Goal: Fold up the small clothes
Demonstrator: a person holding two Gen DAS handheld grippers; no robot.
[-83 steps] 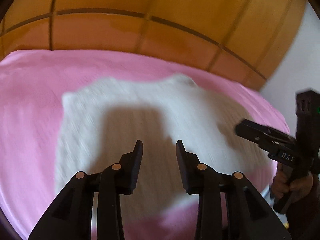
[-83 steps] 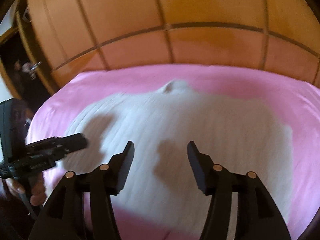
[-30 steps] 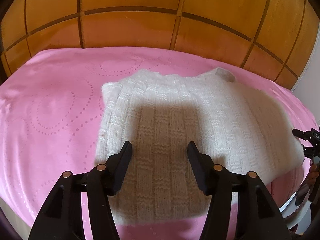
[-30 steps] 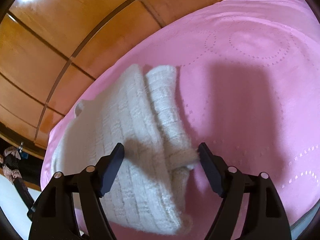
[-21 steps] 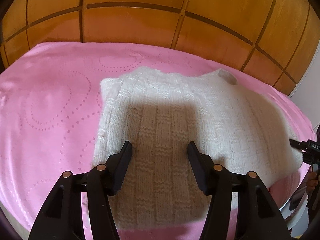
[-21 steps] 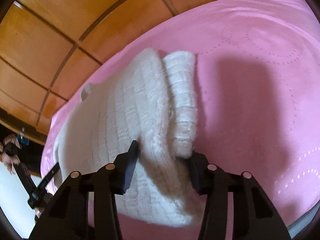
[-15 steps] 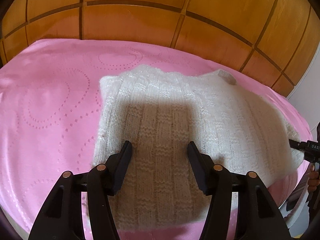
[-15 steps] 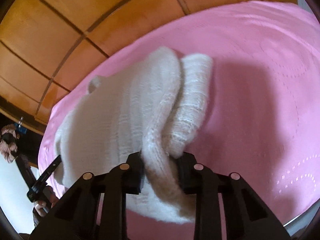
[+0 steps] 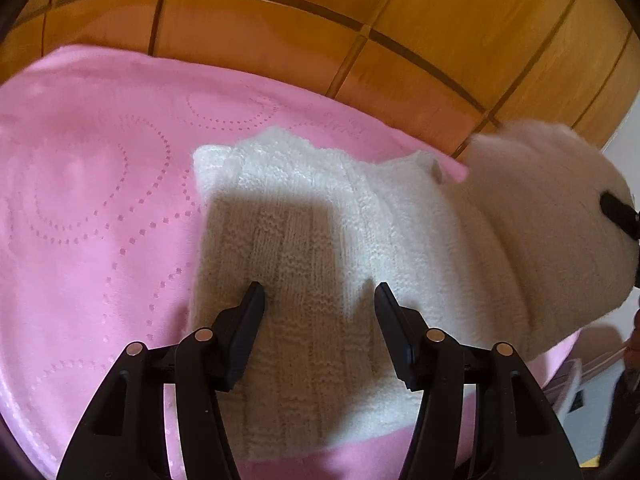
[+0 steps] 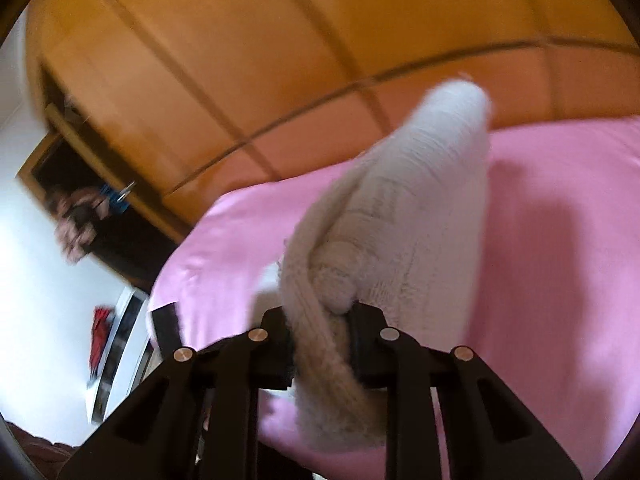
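A cream knitted sweater (image 9: 304, 240) lies on the pink bedspread (image 9: 80, 200), its left side folded flat. My left gripper (image 9: 318, 292) hovers open just above that flat part, nothing between its fingers. The sweater's right side is lifted off the bed into a hump, and the black tip of my right gripper (image 9: 620, 216) shows at its far right edge. In the right wrist view my right gripper (image 10: 320, 316) has its jaws still closing on a bunched sleeve and edge of the sweater (image 10: 420, 208), and the pads press on the knit. The raised fabric hides what is behind it.
A wooden panelled headboard (image 9: 280, 20) runs along the far side of the bed. Off the bed's left edge in the right wrist view are a white floor with a flat white object (image 10: 120, 332) and a dark doorway (image 10: 80, 184). The bedspread (image 10: 560, 240) extends right of the sweater.
My right gripper closed on the sweater's right edge and sleeve, then lifted it up and swung it inward. The left gripper drifted slightly and stayed open above the sweater.
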